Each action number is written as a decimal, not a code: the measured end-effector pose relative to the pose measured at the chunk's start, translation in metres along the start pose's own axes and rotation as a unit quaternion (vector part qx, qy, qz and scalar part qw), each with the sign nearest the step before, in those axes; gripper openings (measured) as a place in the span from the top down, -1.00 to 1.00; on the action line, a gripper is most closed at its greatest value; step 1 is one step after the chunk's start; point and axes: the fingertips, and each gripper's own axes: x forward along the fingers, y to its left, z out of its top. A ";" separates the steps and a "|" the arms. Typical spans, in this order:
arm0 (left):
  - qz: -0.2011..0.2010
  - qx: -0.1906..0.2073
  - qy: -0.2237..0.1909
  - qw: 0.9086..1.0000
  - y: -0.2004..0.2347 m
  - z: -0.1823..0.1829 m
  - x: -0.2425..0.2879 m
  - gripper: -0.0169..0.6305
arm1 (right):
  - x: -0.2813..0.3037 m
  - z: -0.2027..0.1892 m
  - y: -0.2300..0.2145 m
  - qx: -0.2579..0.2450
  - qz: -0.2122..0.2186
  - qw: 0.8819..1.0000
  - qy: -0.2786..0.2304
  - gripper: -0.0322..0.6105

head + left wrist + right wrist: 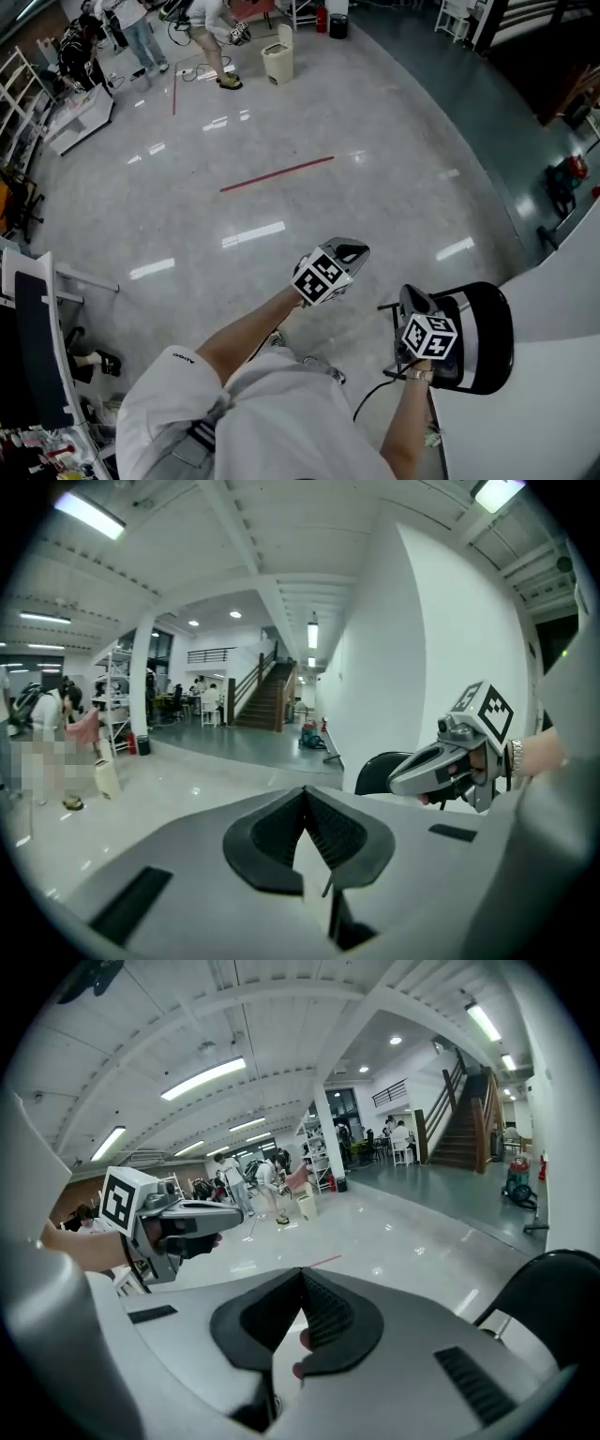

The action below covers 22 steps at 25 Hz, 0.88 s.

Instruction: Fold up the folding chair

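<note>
Left to right. My left gripper [350, 251] hangs over the bare grey floor [281, 225], jaws pressed fully together with nothing between them; its own view shows the ribbed pads meeting in a closed V against open room. My right gripper [413, 300] is beside it, also closed tight and empty, nose tipped slightly downward. Neither touches anything, so I judge both to be held idle in the air rather than set for a grasp. The folding chair [480, 337] is just to the right of my right gripper, close against a white wall [553, 309]. It shows as a black rounded shape with a pale band. My right gripper covers its near edge, the wall cuts off its far side, and its legs and hinge are mostly out of sight. I therefore cannot tell whether it is folded flat; it possibly stands open.
</note>
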 end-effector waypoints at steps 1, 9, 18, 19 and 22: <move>0.015 -0.008 -0.007 1.000 0.013 -0.005 -0.015 0.91 | 0.008 0.004 0.016 -0.002 0.004 1.000 -0.004 0.89; 0.123 -0.064 -0.044 0.989 0.111 -0.056 -0.145 0.91 | 0.071 0.028 0.157 -0.030 0.062 0.997 -0.025 0.89; 0.231 -0.115 -0.096 0.962 0.161 -0.093 -0.292 0.91 | 0.116 0.040 0.305 -0.073 0.161 0.984 -0.031 0.89; 0.245 -0.121 -0.102 0.957 0.162 -0.095 -0.305 0.91 | 0.118 0.040 0.318 -0.083 0.172 0.981 -0.030 0.89; 0.298 -0.135 -0.118 0.937 0.165 -0.104 -0.345 0.91 | 0.123 0.038 0.359 -0.115 0.213 0.970 -0.024 0.89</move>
